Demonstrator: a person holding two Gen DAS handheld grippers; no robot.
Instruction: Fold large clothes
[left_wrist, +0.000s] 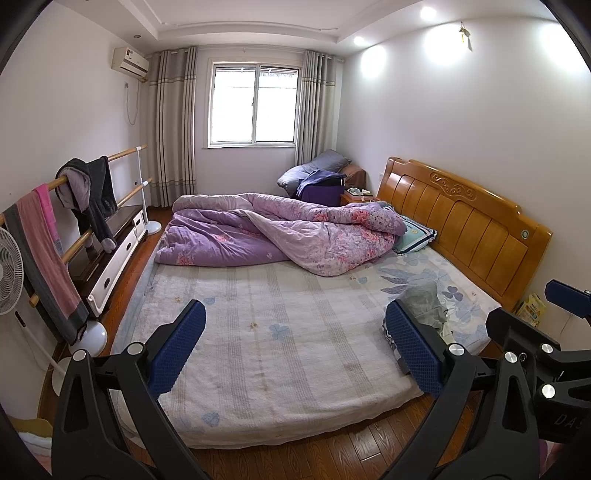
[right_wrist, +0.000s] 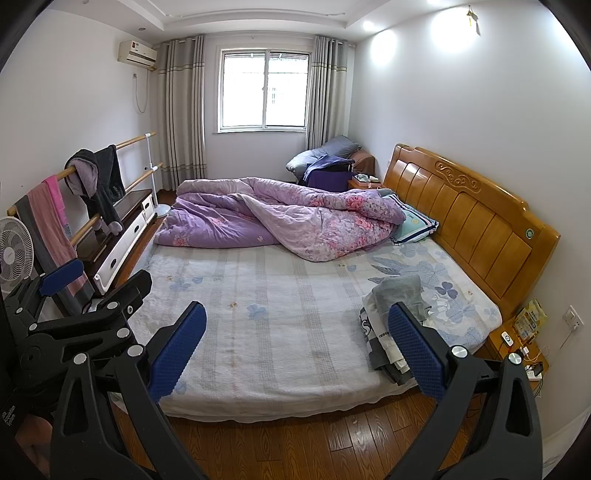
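Observation:
A small stack of folded clothes (right_wrist: 391, 332), grey on top, lies on the near right part of the bed (right_wrist: 277, 332); in the left wrist view the clothes (left_wrist: 424, 302) are partly hidden behind my right finger. My left gripper (left_wrist: 295, 332) is open and empty, held off the bed's near edge. My right gripper (right_wrist: 297, 332) is open and empty beside it. Each gripper shows at the edge of the other's view: the right gripper (left_wrist: 546, 354) and the left gripper (right_wrist: 85, 310).
A rumpled purple floral quilt (left_wrist: 280, 229) and a pillow (left_wrist: 415, 234) lie at the far side of the bed, by the wooden headboard (left_wrist: 461, 218). A rail with hanging clothes (left_wrist: 88, 192), a fan (left_wrist: 7, 269) and a low cabinet (left_wrist: 110, 247) stand left. A nightstand (right_wrist: 517, 339) is right. Wooden floor (right_wrist: 295, 443) lies below.

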